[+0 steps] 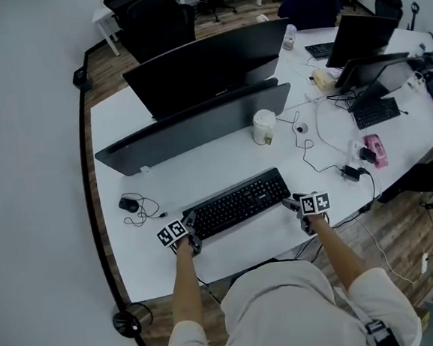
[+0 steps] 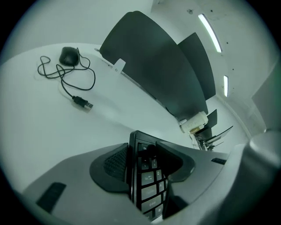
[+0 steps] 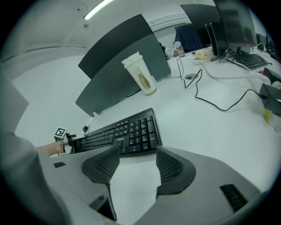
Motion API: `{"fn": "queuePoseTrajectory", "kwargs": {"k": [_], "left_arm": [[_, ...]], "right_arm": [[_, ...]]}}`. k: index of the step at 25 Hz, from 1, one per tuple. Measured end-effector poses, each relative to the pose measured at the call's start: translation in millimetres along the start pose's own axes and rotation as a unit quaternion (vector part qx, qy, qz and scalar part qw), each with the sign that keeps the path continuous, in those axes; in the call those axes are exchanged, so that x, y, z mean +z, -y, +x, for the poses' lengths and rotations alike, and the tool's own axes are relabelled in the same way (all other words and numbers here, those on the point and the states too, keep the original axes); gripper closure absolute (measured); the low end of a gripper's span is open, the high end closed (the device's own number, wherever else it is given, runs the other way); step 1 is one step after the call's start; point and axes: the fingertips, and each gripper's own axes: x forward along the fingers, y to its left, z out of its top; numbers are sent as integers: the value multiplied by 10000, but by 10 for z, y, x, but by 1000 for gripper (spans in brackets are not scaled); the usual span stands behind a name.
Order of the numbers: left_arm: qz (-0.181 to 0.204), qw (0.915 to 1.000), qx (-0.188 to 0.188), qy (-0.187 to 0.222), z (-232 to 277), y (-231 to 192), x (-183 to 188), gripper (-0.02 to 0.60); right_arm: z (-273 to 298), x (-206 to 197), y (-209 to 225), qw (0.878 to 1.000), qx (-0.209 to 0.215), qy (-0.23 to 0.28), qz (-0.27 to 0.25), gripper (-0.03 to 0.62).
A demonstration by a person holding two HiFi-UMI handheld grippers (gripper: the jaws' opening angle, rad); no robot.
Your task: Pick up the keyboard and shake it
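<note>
**Left gripper loose around the keyboard's end, right gripper empty**

Your left gripper (image 2: 142,151) has its jaws spread wide with the left end of the keyboard (image 2: 147,180) standing between them. One pad lies close along its underside and the other stands off the keys, so it is not clamped. Your right gripper (image 3: 134,160) is open and holds nothing, sitting just short of the keyboard's right end over the bare bench (image 1: 231,250). The keyboard lies flat on the bench before you, with a cup (image 1: 264,127) beyond it.
</note>
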Motion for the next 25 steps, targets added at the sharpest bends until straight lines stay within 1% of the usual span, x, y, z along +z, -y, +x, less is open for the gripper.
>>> {"fn": "queuePoseTrajectory", "kwargs": {"k": [2,5,7,8,12,17,21,25], "left_arm": [[335,9987,365,-146,24,-28,-11,383],[880,9921,846,-272,25,-71,-10,372],[1261,9859,1063,-267,5,-52,50,377],[1381,9841,1093,-234,-1,-13,95,377],[1744,9803,923,-14,-90,243,205,377],[2165,9732,738,255,-322,541,119,377],[2292,9699,565,595,-544,728,-66,377],[2095,9713,175,1115,-764,959,-300,377]], "right_arm": [[-61,-24,-34,10000,12,85,17,316],[-135,-60,-111,9997,49,220,-3,316],[-170,-92,-179,9996,84,262,-30,316],[-186,-94,-211,9995,104,291,-49,316],[-221,-64,-371,9986,213,440,-188,316],[-164,77,-585,9958,214,567,-685,316],[-172,217,-812,9902,207,873,-1067,316],[-154,183,-1008,9869,299,1024,-1210,318]]}}
